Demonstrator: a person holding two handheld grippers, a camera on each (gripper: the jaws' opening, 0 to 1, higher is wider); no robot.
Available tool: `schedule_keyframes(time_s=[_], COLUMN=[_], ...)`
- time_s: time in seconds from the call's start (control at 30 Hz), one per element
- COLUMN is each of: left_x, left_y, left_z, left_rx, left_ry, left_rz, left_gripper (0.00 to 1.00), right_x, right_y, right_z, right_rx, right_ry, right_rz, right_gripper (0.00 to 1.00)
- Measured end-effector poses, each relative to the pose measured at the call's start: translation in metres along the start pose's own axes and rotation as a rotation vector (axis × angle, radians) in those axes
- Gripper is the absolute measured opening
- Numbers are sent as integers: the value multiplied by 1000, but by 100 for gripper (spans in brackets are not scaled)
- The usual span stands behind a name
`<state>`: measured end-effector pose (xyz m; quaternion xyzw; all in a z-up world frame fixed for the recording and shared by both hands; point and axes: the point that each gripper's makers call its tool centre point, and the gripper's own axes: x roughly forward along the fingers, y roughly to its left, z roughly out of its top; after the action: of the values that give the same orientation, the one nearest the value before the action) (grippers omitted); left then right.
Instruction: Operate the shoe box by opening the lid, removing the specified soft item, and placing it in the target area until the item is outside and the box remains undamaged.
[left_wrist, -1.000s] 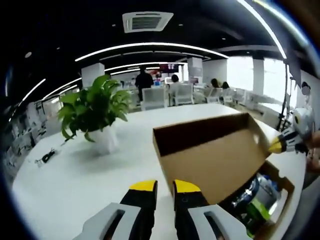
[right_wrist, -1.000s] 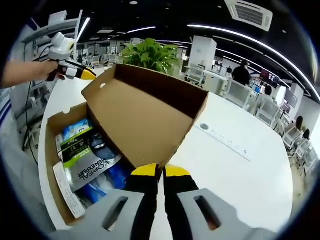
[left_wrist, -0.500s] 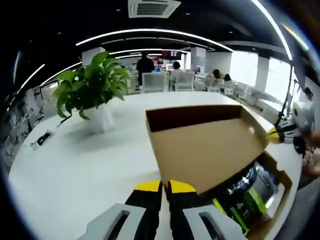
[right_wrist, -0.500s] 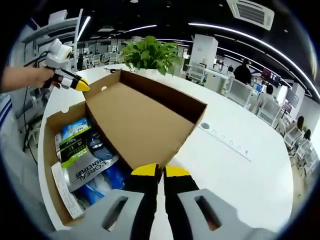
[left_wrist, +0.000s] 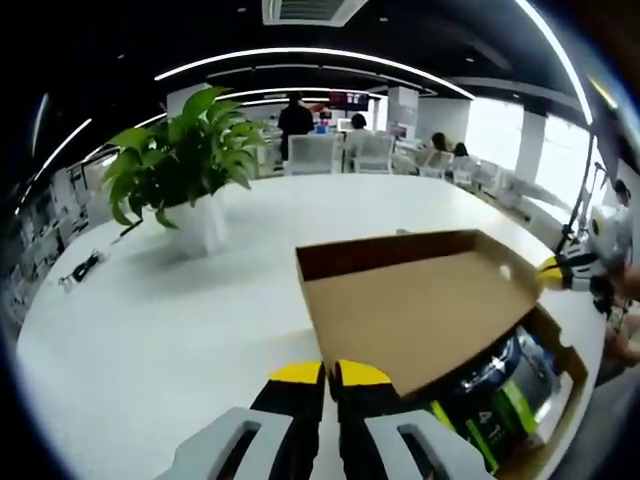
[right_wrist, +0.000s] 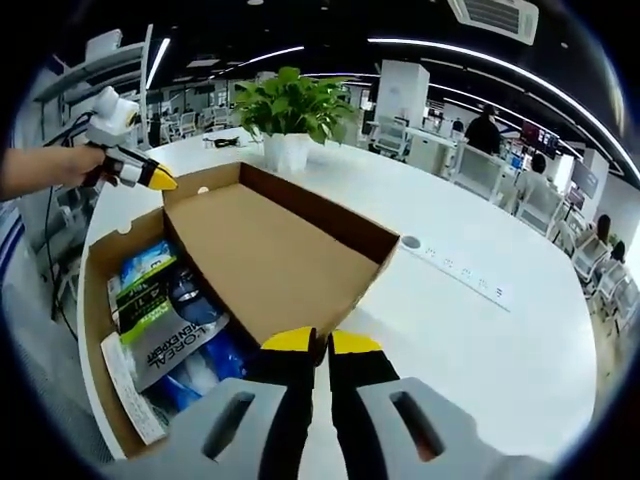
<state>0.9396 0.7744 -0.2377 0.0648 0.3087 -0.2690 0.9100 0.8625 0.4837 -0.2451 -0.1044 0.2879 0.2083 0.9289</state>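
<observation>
Brown cardboard shoe box (right_wrist: 95, 330) on a white oval table (right_wrist: 480, 350), with its hinged cardboard lid (right_wrist: 270, 260) swung back past upright, inner face up, tilted low over the table on the far side of the box.

The 2 grippers work opposite corners of the lid's free edge, probably so that the panel folds back evenly on its hinge and the cardboard neither twists nor tears. The right gripper (right_wrist: 320, 343) has its 2 yellow-tipped jaws pressed together on the near corner of the lid, pinching it. The left gripper (left_wrist: 327, 373) also has its jaws pressed together; the right gripper view puts its tip at the other corner, held by a hand (right_wrist: 40, 170), but whether cardboard lies between the jaws cannot be told.

The task's soft item is inside the open box, not yet lifted out. Which packet it is cannot be judged from the task sentence.

Counted:
- 1 box
- 1 lid
- 2 grippers
- at least 3 packets: a grey printed pouch (right_wrist: 175, 340), a green-and-black packet (right_wrist: 140, 300) and a blue-and-white packet (right_wrist: 145, 265)
- 1 leafy green plant in a white pot (right_wrist: 290, 105), well apart from the box
- 1 white power strip (right_wrist: 460, 275) lying on the table beyond the lid
</observation>
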Motion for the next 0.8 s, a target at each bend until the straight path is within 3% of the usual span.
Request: schedule_keyframes(time_s=[0.8], left_x=[11], left_y=[1], left_z=[-7], left_rx=[-23], left_ry=[48], left_rz=[-7], left_gripper=[4], right_x=[14], right_y=[-4], right_z=[-7], right_rx=[79], right_ry=[61], right_rz=[5], right_gripper=[3])
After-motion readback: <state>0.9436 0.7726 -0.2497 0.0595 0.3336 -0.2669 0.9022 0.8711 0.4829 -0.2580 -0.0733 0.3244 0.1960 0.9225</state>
